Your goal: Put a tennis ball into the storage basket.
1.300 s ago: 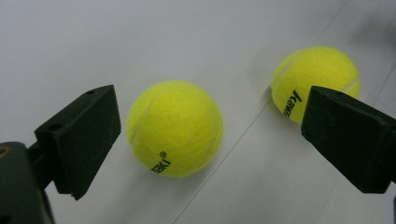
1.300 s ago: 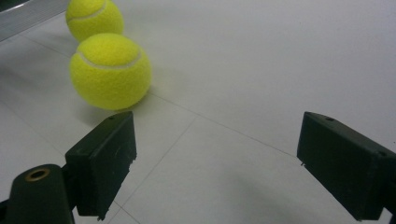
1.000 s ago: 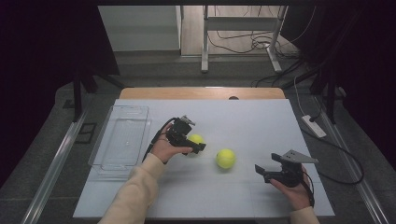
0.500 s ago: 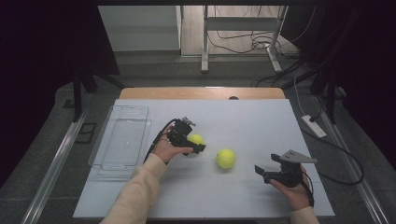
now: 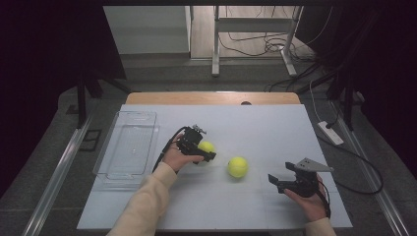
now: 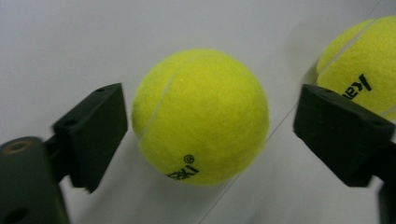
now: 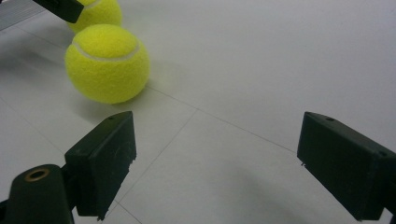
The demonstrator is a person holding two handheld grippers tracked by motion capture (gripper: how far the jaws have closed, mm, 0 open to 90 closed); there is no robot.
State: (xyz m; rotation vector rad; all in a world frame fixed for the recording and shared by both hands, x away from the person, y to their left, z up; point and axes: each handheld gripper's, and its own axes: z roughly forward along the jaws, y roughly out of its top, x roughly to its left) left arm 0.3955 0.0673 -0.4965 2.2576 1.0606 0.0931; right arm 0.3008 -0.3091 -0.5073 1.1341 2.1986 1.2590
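Note:
Two yellow tennis balls lie on the white table. My left gripper straddles the left ball. In the left gripper view that ball sits between the jaws of my left gripper, which have just been closing: the left pad is at the ball's edge, while a gap remains at the right pad. The second ball lies free at mid-table. My right gripper rests low at the front right, open, with nothing between its jaws.
A clear plastic tray stands on the table's left side. A white power strip and cables lie off the right edge. Bare table surface stretches between the second ball and my right gripper.
The left gripper has settled slightly lower around its ball. The right hand and the second ball have stayed put.

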